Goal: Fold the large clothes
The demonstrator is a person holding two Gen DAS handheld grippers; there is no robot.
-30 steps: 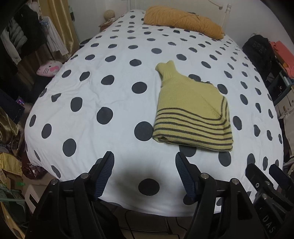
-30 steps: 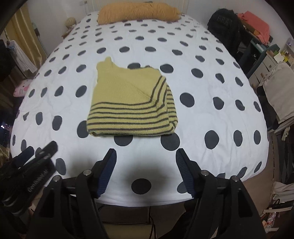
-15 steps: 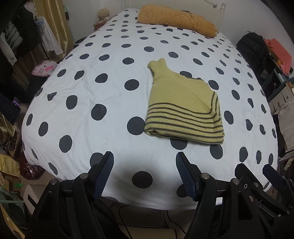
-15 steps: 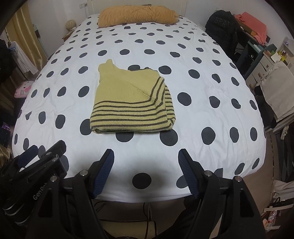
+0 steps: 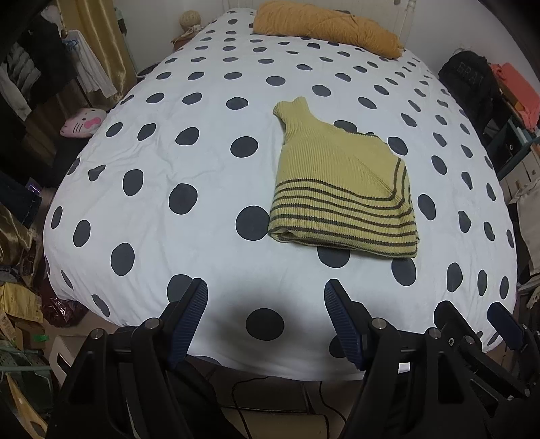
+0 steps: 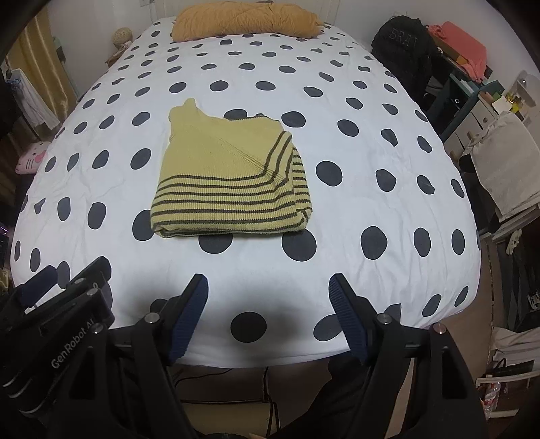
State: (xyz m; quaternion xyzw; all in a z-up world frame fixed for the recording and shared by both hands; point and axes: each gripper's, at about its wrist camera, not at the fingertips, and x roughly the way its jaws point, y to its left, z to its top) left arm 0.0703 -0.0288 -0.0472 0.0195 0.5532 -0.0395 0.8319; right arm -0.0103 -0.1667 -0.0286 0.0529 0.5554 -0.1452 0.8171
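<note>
Sweater [image 5: 341, 192]: one yellow knit with dark stripes, lying folded into a compact block on the bed [image 5: 189, 141], a little toward the foot end and near the middle of its width. Its collar pokes out at the far left corner, and one striped edge runs up the right side.

Both grippers hang over the foot of the bed, well short of the sweater. The left gripper [image 5: 266, 317] is released, jaws wide with nothing between them but the dotted cover below. The right gripper [image 6: 268, 314] is also released and empty; its jaws are not settled, having widened slightly.

Judging by the tidy shape, the fold looks all but done. What remains is probably a check or a final tuck:
- Leave the block alone unless an edge needs squaring.
- If the collar is to be tucked in, pinch it only at its tip, so the layers under it do not drag.
- The knit is soft and thick; a grab at the near edge would likely lift several layers together, so take all of them or none.

Count:
- sweaters: one
- grippers: two
- orange pillow [image 6: 243, 18] at the head: one
- pink cat plush [image 5: 83, 121] beside the bed: one
- black backpack [image 6: 401, 44] on the right: one
</note>
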